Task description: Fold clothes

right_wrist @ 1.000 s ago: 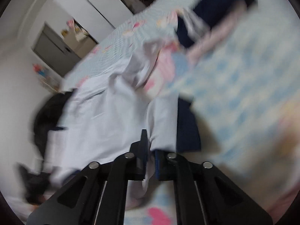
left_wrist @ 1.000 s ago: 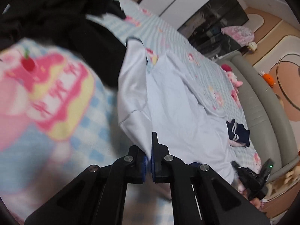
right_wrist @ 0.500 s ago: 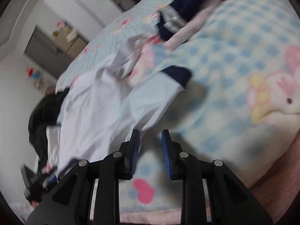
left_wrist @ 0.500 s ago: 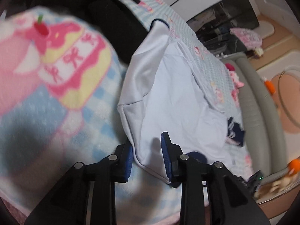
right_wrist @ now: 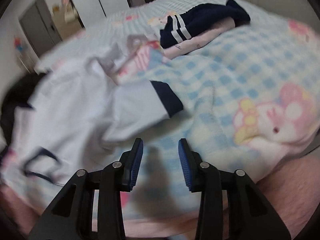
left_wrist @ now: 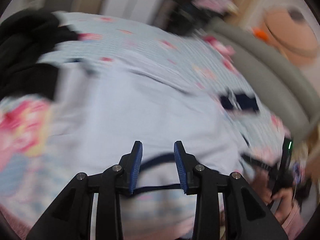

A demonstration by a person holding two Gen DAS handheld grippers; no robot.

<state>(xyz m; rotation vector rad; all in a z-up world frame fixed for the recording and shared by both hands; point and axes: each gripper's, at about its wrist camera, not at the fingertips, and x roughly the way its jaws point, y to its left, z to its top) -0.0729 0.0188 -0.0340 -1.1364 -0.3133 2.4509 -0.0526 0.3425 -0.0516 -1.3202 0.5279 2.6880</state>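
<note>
A pale blue-white shirt (left_wrist: 128, 110) with navy trim lies spread on the checkered blanket (right_wrist: 240, 76). In the left wrist view my left gripper (left_wrist: 158, 148) is open and empty, just above the shirt's navy-edged neckline (left_wrist: 158, 158). In the right wrist view the shirt (right_wrist: 76, 108) lies at left, with its navy-cuffed sleeve (right_wrist: 166, 98) pointing right. My right gripper (right_wrist: 161, 145) is open and empty over bare blanket, just right of the shirt's edge. The left view is blurred.
A pile of black clothes (left_wrist: 26, 56) lies at the far left. A folded navy garment with white stripes (right_wrist: 200, 28) rests on a pink one further up the bed. A grey bed rail (left_wrist: 280, 84) runs along the right. The right gripper shows at the left view's lower right (left_wrist: 284, 172).
Both grippers let go of the shirt and opened wide. The shirt dropped flat onto the blanket. The left gripper swung toward the neckline; the right drew back off the sleeve.
</note>
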